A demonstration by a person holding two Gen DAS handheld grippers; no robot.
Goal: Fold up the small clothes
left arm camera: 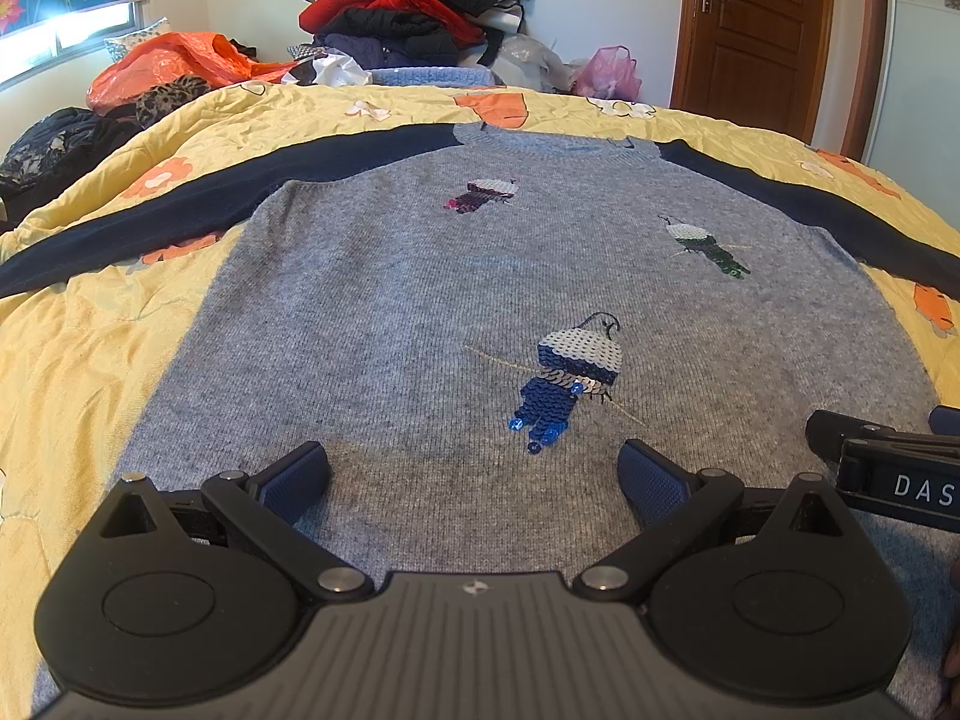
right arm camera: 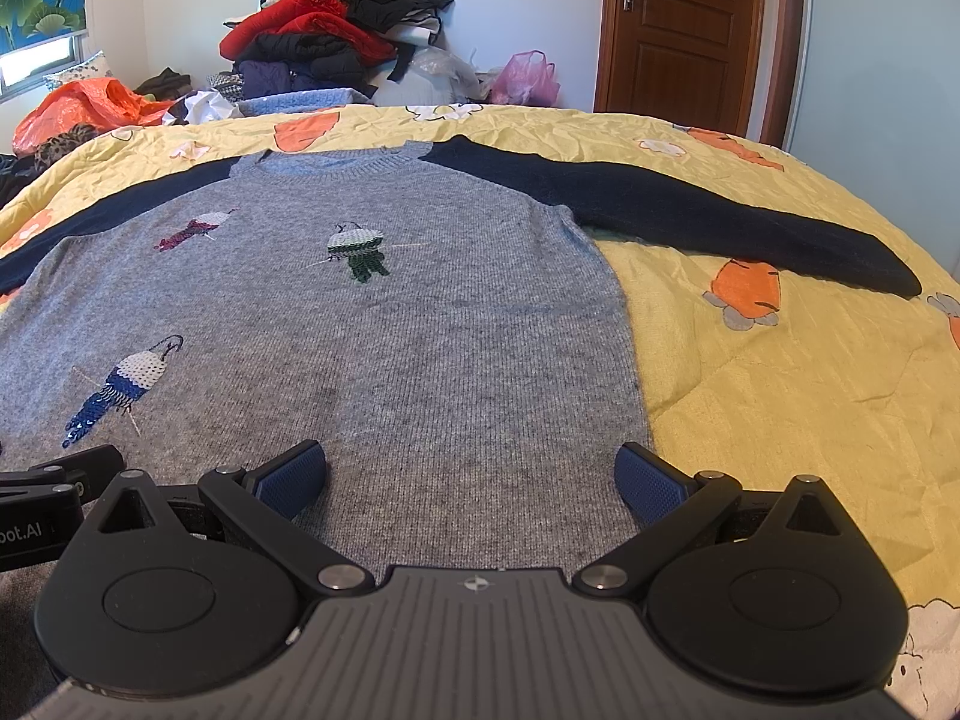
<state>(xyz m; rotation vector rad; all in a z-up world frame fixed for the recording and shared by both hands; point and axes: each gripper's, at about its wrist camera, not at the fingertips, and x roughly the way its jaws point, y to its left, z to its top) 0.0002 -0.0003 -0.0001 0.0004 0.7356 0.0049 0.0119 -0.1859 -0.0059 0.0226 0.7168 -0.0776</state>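
Note:
A small grey knit sweater (left arm camera: pixel 420 300) with navy sleeves and three sequin birds lies flat, front up, on the yellow quilt (left arm camera: pixel 78 372); it also shows in the right wrist view (right arm camera: pixel 420 330). Both sleeves are spread outward; the right sleeve (right arm camera: pixel 690 216) stretches across the quilt. My left gripper (left arm camera: pixel 474 480) is open above the hem, left of centre. My right gripper (right arm camera: pixel 471 480) is open above the hem near the sweater's right edge. The right gripper's body (left arm camera: pixel 888 468) shows at the right edge of the left wrist view. Both hold nothing.
A heap of red, black and dark clothes (left arm camera: pixel 414 6) is piled behind the bed's far edge, with an orange plastic bag (left arm camera: pixel 162 66) to the left and a pink bag (left arm camera: pixel 609 72) to the right. A brown door (left arm camera: pixel 756 30) stands at the far right.

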